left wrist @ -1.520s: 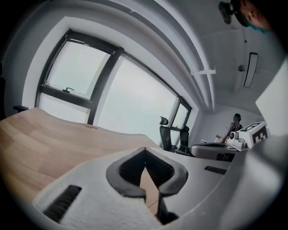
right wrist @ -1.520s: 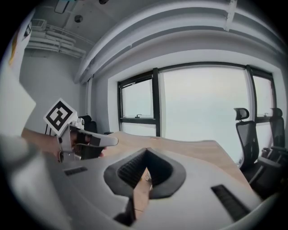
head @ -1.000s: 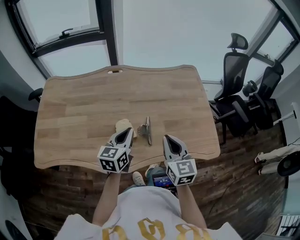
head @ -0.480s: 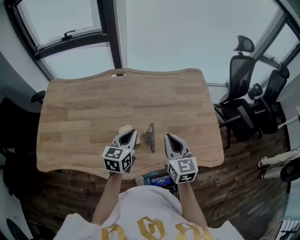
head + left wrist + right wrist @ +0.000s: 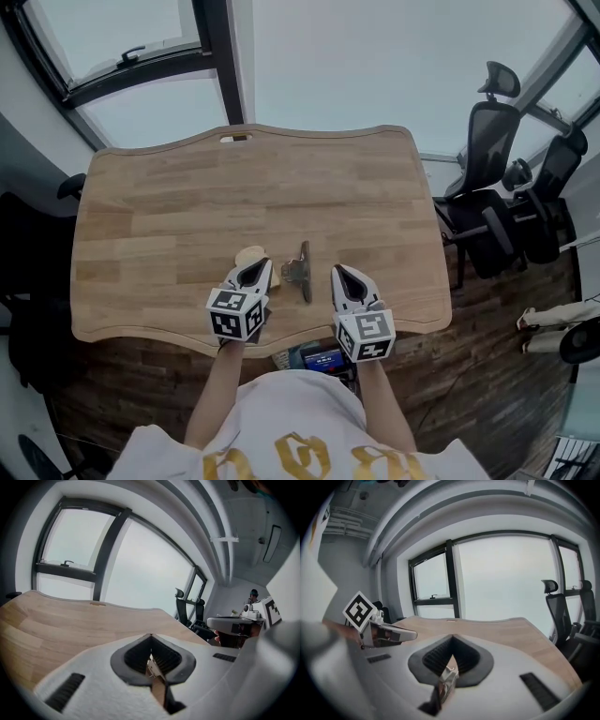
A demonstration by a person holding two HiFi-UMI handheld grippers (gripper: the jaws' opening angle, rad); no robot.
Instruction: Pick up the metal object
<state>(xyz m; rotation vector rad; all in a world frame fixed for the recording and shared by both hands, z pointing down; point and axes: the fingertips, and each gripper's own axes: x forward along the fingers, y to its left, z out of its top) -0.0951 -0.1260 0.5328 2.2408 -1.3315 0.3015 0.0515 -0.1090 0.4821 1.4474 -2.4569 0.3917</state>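
A grey metal object (image 5: pixel 300 271), a long bar with a wider piece on its left side, lies on the wooden table (image 5: pixel 187 206) near the front edge. My left gripper (image 5: pixel 255 270) is just left of it, shut and empty, its tip over a round beige thing (image 5: pixel 247 255). On the other side of the object my right gripper (image 5: pixel 340 274) hovers, shut and empty too. In the left gripper view the left gripper (image 5: pixel 150 635) has its jaws together; the right gripper (image 5: pixel 452 637) looks the same in its own view, with the left gripper's marker cube (image 5: pixel 359 611) beside it.
Black office chairs (image 5: pixel 502 187) stand to the right of the table. A large window (image 5: pixel 141 66) runs behind its far edge. The curved front edge (image 5: pixel 281 345) is close under both grippers, with a small colourful item (image 5: pixel 321 359) on the dark wood floor below.
Both grippers stay shut on either side of the metal object. Only the head camera has shifted a little.
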